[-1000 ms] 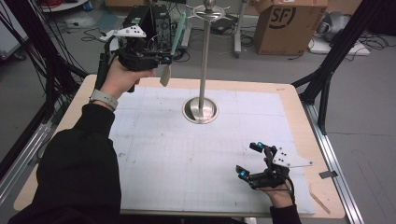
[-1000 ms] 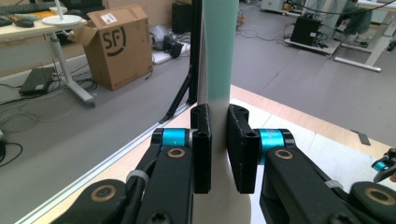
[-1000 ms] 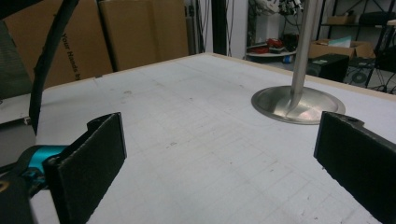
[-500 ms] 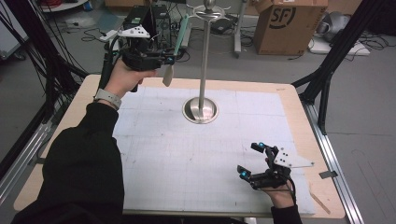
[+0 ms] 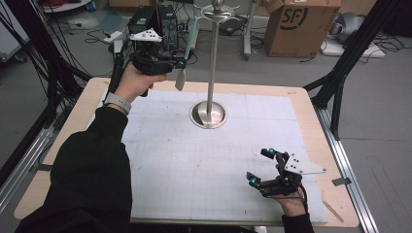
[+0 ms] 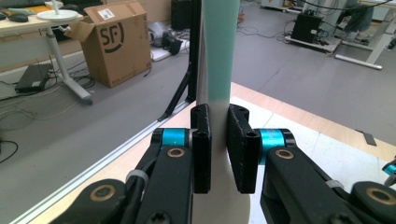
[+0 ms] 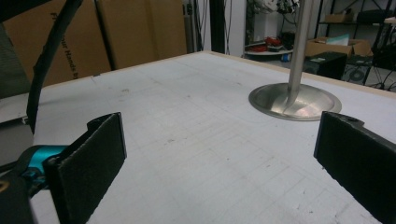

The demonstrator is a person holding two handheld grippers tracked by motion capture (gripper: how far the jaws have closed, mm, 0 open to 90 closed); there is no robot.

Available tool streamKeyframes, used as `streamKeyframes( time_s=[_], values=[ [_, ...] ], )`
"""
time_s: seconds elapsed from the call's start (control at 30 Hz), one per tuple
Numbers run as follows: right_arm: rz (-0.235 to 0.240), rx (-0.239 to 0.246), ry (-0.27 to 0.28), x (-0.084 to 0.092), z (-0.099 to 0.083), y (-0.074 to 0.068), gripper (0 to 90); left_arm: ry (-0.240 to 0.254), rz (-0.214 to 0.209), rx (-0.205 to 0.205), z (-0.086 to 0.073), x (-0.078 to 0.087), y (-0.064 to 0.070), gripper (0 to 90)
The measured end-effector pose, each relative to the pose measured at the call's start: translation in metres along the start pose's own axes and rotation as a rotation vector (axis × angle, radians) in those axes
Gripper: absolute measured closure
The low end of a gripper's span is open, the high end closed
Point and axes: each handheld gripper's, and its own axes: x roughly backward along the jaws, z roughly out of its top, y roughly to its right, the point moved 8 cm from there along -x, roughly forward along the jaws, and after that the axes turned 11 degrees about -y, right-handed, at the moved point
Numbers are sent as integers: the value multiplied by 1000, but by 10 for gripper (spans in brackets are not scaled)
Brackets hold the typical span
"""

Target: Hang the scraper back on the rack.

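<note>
Grip matters here: your left tongs (image 5: 180, 63) pinch the teal-and-cream utensil (image 5: 187, 48) upright beside the stand's pole (image 5: 212, 63) for hanging, while your right tongs (image 5: 260, 167) wait open above the surface (image 5: 311, 116).

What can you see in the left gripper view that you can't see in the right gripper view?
The left gripper view: the left gripper shut on a teal-and-cream utensil, with an SF cardboard box on the floor behind. The right gripper view: the right gripper wide open above the white mat, and the stand's round metal base. Both: the stand's upright pole and the table's wooden edge.
</note>
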Motion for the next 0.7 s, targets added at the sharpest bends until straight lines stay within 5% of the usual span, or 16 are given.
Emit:
streamKeyframes(
  time_s=[0.3,0.5,0.7],
  values=[
    [-1,3,8,3,0,-1,12,44,102,-4,4,1,2,690],
    [0,-3,15,5,1,-1,12,63,89,-9,-7,14,7,572],
    [0,-8,22,5,1,0,12,80,79,-41,-30,34,17,325]
  ],
)
